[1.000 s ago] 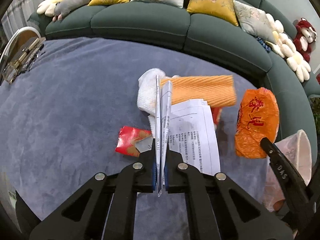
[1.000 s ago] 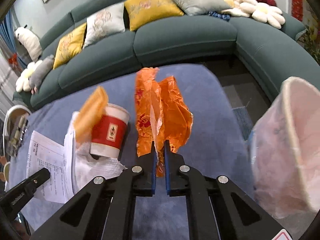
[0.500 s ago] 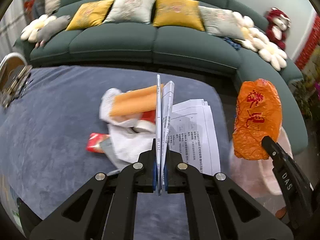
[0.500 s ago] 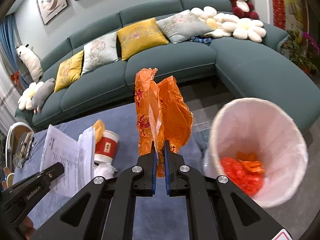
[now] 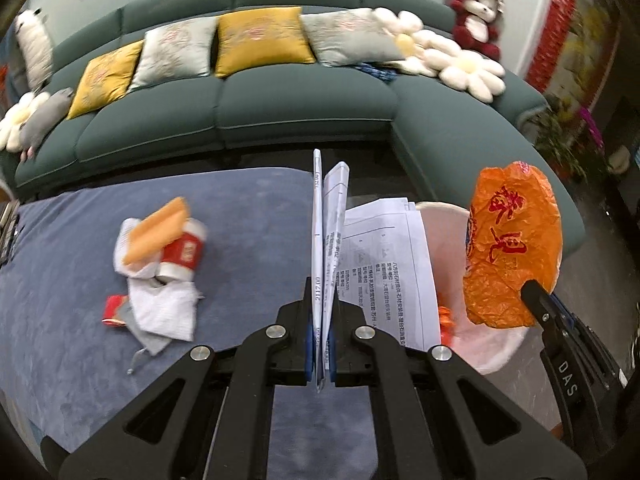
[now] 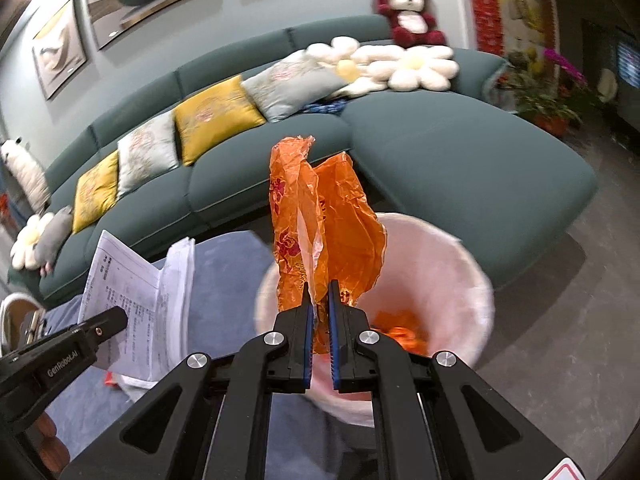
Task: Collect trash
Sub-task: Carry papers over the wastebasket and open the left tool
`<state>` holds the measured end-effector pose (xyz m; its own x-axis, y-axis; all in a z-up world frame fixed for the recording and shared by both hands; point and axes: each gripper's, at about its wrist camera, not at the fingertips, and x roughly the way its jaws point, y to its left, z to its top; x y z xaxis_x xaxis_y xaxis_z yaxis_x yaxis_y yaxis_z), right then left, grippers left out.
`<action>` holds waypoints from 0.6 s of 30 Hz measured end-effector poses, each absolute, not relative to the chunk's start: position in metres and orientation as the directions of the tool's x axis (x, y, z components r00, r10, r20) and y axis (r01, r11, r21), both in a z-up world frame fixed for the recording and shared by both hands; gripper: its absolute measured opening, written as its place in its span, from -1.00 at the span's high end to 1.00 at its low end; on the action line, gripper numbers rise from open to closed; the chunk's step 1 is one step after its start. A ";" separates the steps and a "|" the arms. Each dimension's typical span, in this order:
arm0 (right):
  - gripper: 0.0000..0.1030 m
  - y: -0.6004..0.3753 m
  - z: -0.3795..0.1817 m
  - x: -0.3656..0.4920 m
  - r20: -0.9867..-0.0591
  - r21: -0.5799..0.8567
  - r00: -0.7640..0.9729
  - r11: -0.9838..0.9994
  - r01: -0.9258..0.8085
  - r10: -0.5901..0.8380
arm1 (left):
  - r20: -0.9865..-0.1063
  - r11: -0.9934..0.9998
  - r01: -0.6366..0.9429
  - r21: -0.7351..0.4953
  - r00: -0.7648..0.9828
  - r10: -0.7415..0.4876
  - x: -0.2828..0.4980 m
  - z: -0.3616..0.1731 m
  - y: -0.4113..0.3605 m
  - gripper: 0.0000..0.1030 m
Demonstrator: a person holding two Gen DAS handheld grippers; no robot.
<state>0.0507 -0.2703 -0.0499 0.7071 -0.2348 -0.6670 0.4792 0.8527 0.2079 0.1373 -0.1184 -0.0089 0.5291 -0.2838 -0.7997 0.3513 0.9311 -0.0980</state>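
Since the earlier frames both claws have swung right, off the blue tabletop [image 5: 248,200] and toward the bin [image 6: 460,280], which now sits directly under the right claw [image 6: 319,300]. The right claw is clamped on the orange bag [image 6: 320,232], which stands upright above the bin mouth; more orange waste lies at the bin bottom. The left claw [image 5: 322,312] is clamped on the papers [image 5: 384,264], several printed sheets fanning to the right, their far edge over the bin rim.

Left on the tabletop: a red cup [image 5: 184,248] on its side, an orange wrapper [image 5: 156,232] on top of it, a white tissue [image 5: 160,308], a red scrap [image 5: 114,310].

Risks, as judged:
- The bag is light and billowy; released high, it may drift and drape over the rim instead of dropping in.
- The sheets are held by one edge only; loose ones may slip out and land beside the bin.
- The two claws are near each other at the bin; simultaneous release may tangle bag and papers or nudge the bin.
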 end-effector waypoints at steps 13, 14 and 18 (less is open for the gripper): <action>0.87 -0.332 -0.061 0.008 -0.678 0.222 0.668 0.780 0.585 -0.308 | -0.809 0.865 0.495 -0.084 0.473 -0.350 0.115 -0.017 -0.209 0.91; 0.87 -0.335 -0.061 0.006 -0.677 0.224 0.667 0.777 0.588 -0.310 | -0.812 0.859 0.506 -0.082 0.465 -0.352 0.114 -0.019 -0.215 0.91; 0.87 -0.345 -0.065 0.001 -0.680 0.228 0.662 0.767 0.599 -0.315 | -0.819 0.848 0.523 -0.087 0.448 -0.360 0.114 -0.024 -0.229 0.86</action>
